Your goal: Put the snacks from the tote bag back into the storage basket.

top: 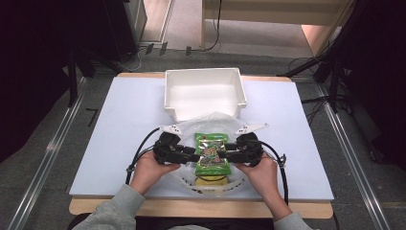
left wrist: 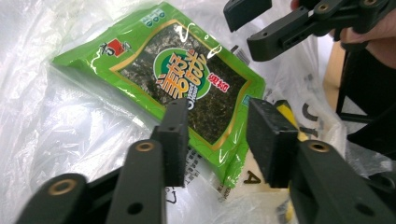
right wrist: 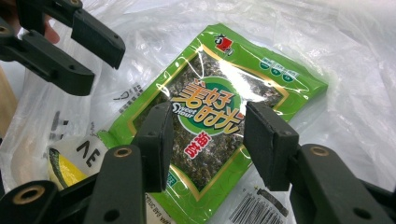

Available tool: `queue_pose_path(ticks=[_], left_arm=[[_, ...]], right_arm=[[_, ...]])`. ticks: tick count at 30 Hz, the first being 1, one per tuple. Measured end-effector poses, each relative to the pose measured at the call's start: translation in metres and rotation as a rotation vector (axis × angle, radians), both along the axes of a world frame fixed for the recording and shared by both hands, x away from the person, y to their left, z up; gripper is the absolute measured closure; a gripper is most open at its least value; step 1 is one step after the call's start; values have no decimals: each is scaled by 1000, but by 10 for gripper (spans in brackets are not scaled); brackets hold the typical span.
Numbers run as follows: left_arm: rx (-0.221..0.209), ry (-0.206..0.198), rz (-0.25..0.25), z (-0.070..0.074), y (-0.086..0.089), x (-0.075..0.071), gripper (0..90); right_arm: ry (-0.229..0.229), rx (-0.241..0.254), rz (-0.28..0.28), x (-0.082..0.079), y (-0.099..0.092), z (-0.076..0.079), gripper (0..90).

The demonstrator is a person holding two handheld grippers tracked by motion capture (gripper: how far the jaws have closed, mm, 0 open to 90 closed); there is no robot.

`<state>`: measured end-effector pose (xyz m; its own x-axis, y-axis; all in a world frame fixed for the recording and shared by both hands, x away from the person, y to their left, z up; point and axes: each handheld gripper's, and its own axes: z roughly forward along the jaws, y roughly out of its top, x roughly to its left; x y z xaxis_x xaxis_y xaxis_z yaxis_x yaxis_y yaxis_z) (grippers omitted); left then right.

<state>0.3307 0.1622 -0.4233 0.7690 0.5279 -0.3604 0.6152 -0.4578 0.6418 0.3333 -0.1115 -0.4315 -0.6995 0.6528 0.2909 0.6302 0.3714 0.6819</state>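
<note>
Green seaweed packet (top: 211, 153) on a plastic bag (top: 210, 122), left gripper (top: 195, 156) and right gripper (top: 221, 154) spread at its sides, white bin (top: 205, 93) at far side of worktop (top: 124, 124).

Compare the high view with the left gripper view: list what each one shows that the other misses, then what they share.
High view alone: the white bin at the table's far edge, the person's forearms and grey sleeves, and the floor around the table.

Left gripper view alone: the packet's red logo, its round label with lettering, and the dark seaweed behind its clear window.

Shared: the green snack packet lying on a clear plastic bag, with the left gripper and right gripper flanking it.
</note>
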Motion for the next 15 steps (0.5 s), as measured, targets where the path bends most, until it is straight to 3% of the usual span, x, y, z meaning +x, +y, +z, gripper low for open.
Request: queue_pose_path(ticks=[4, 15], left_arm=[[33, -14, 16, -3, -3, -1, 677], [19, 0, 19, -11, -9, 1, 838]], right_arm=[[-2, -7, 0, 0, 1, -1, 544], [13, -5, 4, 0, 2, -6, 544]])
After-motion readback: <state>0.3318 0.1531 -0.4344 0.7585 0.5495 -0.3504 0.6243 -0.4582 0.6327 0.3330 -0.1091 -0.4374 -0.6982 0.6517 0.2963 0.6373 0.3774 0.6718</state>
